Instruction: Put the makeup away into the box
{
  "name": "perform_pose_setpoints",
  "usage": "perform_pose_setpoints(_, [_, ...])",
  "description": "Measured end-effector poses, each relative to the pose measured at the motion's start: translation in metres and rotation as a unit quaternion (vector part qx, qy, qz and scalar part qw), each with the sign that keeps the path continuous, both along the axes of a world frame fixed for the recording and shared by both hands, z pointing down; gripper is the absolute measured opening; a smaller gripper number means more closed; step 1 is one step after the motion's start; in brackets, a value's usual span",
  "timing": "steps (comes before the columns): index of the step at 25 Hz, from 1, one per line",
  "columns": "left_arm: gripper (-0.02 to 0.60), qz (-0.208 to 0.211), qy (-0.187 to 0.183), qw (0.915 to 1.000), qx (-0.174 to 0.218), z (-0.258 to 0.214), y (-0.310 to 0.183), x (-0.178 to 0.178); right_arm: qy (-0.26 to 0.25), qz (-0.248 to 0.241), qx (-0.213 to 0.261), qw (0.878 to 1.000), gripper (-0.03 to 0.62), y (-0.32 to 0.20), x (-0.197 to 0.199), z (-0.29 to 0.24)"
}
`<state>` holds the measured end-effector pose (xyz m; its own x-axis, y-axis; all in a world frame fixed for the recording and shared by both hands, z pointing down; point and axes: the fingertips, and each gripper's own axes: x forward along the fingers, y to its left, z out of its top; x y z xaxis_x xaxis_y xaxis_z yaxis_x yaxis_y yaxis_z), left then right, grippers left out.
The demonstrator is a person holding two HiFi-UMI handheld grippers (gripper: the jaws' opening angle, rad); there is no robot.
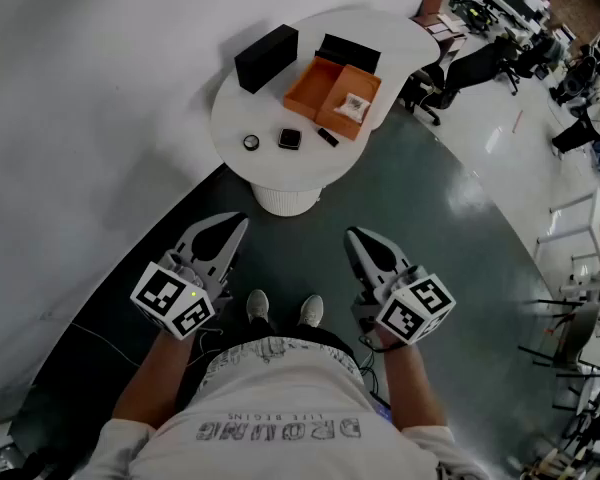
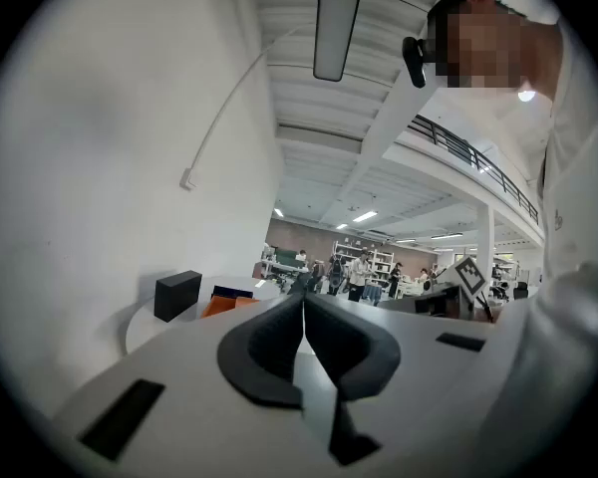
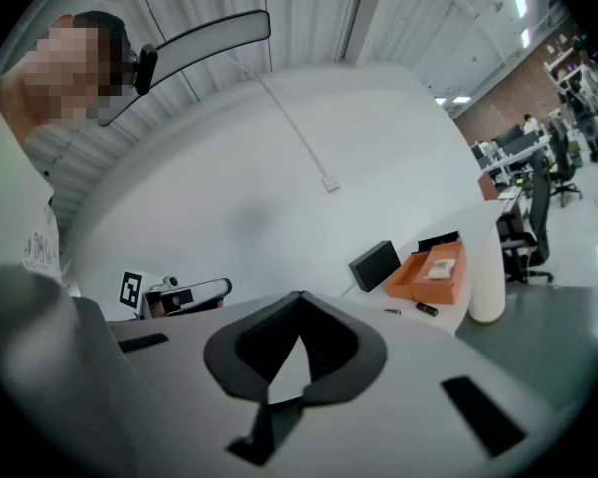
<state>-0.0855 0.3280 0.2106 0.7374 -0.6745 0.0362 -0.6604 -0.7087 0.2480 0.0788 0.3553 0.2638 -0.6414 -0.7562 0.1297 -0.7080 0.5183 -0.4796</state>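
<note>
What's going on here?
A person stands back from the round white table, holding the left gripper and the right gripper. Both are shut and empty, and nothing is being handled yet. On the table, an open orange box has a pale item in one compartment. A round compact, a square compact and a black stick lie outside it.

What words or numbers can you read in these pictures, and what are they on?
"DROWNG", roughly, in big outline letters: on the person's shirt.
Smaller line above it: too blurred to read.
On the cubes of the left gripper and right gripper: black-and-white square patterns, no letters.
</note>
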Motion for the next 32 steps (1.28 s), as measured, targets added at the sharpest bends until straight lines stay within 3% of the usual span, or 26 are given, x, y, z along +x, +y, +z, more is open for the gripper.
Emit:
perform_pose_setpoints(15, [0.023, -0.001, -0.001, 1.0, -0.001, 0.0, 0.001, -0.002, 0.0, 0.011, -0.008, 1.0, 0.009, -0.004, -0.001, 0.002])
perform_pose_setpoints(32, [0.025, 0.01, -0.012, 0.9999, -0.007, 0.01, -0.011, 0.006, 0.038, 0.004, 0.002, 0.999, 0.009, -0.015, -0.003, 0.004])
